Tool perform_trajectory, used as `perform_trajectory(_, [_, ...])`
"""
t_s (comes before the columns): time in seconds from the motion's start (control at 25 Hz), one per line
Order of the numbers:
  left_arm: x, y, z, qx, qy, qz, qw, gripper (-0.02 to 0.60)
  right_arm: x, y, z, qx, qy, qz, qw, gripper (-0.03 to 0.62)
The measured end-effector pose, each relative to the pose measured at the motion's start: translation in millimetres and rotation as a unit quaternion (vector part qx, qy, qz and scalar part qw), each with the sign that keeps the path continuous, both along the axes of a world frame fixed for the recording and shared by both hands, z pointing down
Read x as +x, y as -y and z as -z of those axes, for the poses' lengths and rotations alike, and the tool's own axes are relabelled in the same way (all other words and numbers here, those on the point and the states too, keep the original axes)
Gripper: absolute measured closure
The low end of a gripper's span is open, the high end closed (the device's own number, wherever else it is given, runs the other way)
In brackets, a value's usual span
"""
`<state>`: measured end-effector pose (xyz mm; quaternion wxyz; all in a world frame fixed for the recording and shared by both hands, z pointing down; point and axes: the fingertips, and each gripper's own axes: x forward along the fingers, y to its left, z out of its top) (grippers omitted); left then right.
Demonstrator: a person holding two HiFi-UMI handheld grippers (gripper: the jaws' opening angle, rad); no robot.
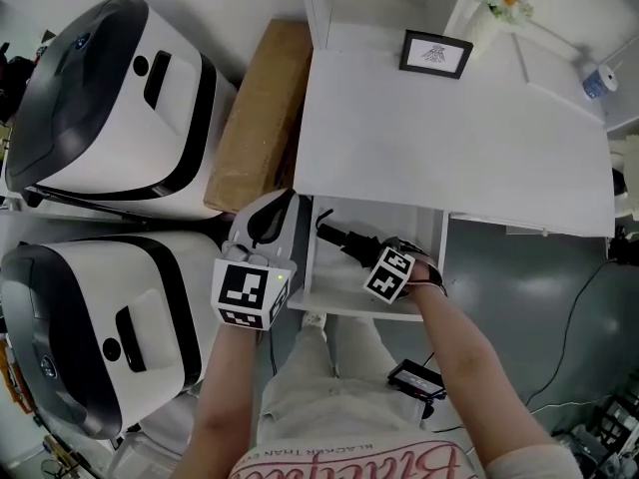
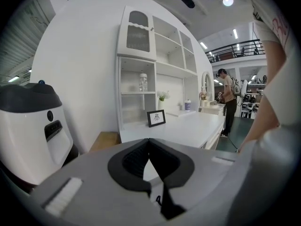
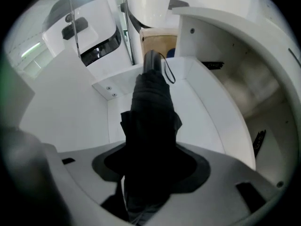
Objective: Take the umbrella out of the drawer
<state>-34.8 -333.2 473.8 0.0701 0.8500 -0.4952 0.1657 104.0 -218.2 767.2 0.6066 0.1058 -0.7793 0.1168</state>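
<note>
A black folded umbrella (image 1: pixel 344 238) lies lengthwise in the open white drawer (image 1: pixel 359 305) under the desk top (image 1: pixel 449 138). My right gripper (image 1: pixel 374 255) points steeply down into the drawer and is shut on the umbrella's fabric body. In the right gripper view the umbrella (image 3: pixel 151 98) runs from between the jaws of the right gripper (image 3: pixel 150 147) up to its handle and strap (image 3: pixel 155 62), above the drawer floor (image 3: pixel 202 98). My left gripper (image 1: pixel 280 208) hovers beside the drawer's left edge. The left gripper (image 2: pixel 149 142) is shut on nothing.
Two large white-and-black machines (image 1: pixel 110 98) (image 1: pixel 90 317) stand at the left, with a cardboard box (image 1: pixel 260 113) between them and the desk. A picture frame (image 1: pixel 436 54) stands on the desk. A black device (image 1: pixel 416 379) lies on the floor. A person (image 2: pixel 229 102) stands far off.
</note>
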Motion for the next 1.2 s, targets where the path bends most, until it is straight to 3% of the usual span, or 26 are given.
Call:
perform_trajectory(0.48, [18.8, 0.2, 38.6, 0.035, 0.000, -0.006, 0.9994, 0.571, 4.0, -1.5, 68.2, 0.031, 0.060, 0.009, 0.998, 0.345])
perform_trajectory(0.92, [24.5, -10.1, 67.5, 0.062, -0.010, -0.007, 0.9980, 0.571, 5.3, 9.0, 137.4, 0.053, 0.156, -0.048, 0.985, 0.345])
perform_trajectory(1.2, [26.0, -14.2, 92.8, 0.088, -0.012, -0.002, 0.9960, 0.571, 10.7, 26.0, 200.5, 0.084, 0.219, -0.104, 0.966, 0.345])
